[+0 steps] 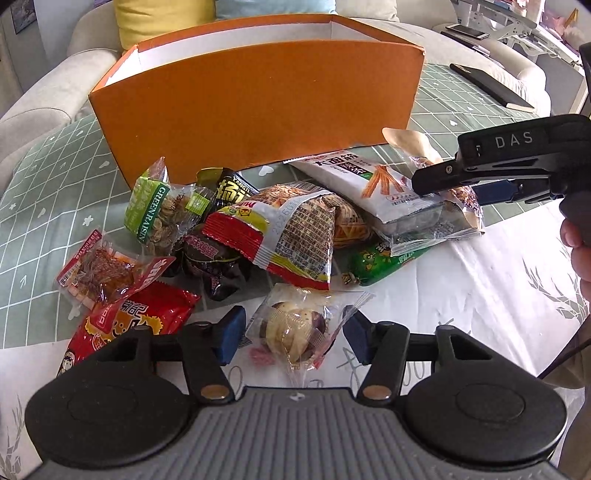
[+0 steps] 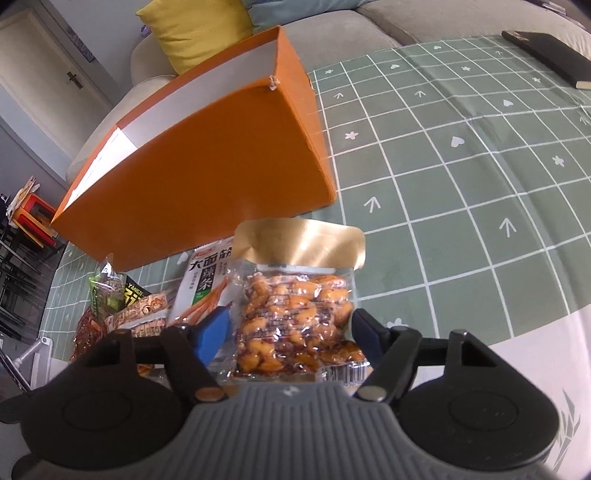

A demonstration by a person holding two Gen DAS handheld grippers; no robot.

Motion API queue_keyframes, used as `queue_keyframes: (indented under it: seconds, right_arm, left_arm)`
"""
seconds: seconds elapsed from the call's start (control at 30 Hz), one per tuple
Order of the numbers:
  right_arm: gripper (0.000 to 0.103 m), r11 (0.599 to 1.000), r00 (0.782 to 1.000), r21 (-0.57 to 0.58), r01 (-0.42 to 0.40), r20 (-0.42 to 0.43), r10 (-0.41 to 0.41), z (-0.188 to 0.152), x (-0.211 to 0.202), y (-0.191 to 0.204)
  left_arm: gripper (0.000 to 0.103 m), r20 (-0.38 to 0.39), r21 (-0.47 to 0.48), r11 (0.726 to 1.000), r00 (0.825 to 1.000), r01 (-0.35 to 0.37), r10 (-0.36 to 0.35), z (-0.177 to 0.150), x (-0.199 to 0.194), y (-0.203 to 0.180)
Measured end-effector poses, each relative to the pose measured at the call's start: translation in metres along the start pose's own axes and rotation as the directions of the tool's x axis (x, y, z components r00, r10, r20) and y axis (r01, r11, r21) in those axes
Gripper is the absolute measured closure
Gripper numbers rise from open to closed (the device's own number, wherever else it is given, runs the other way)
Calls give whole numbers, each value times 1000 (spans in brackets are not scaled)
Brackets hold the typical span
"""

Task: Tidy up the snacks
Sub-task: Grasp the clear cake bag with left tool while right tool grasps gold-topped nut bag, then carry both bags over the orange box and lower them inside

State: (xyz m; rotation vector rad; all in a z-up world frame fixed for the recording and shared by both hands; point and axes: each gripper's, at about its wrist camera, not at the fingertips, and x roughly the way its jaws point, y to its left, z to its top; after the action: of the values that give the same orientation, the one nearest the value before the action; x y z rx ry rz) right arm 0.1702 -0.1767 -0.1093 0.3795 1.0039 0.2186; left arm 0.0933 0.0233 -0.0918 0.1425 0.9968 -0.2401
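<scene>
A pile of snack packets lies on the table in front of an open orange box (image 1: 258, 107). My left gripper (image 1: 293, 328) is open, its blue pads on either side of a clear-wrapped round pastry (image 1: 295, 325). My right gripper (image 2: 291, 328) is open around a clear bag of orange peanuts with a gold top (image 2: 295, 314); it enters the left wrist view from the right (image 1: 480, 188), over the white spicy-strip packet (image 1: 373, 184). A green raisin bag (image 1: 151, 206) and red packets (image 1: 136, 317) lie on the left of the pile.
The table has a green grid cloth (image 2: 461, 166) and a white cloth (image 1: 461, 280) nearer me. A black notebook (image 2: 554, 55) lies at the far right. A sofa with yellow (image 2: 195, 29) and blue cushions stands behind the box.
</scene>
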Motion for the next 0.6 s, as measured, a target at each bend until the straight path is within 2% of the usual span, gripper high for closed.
queue_keyframes:
  seconds: [0.17, 0.6]
  right_arm:
    - [35, 1000, 1000, -15, 2, 12, -2, -5, -10, 6]
    - [36, 995, 991, -102, -3, 131, 16, -11, -64, 20]
  left_arm:
    - [39, 9, -33, 999, 1000, -2, 2, -2, -8, -1]
    - [42, 67, -55, 997, 996, -50, 53, -1, -44, -4]
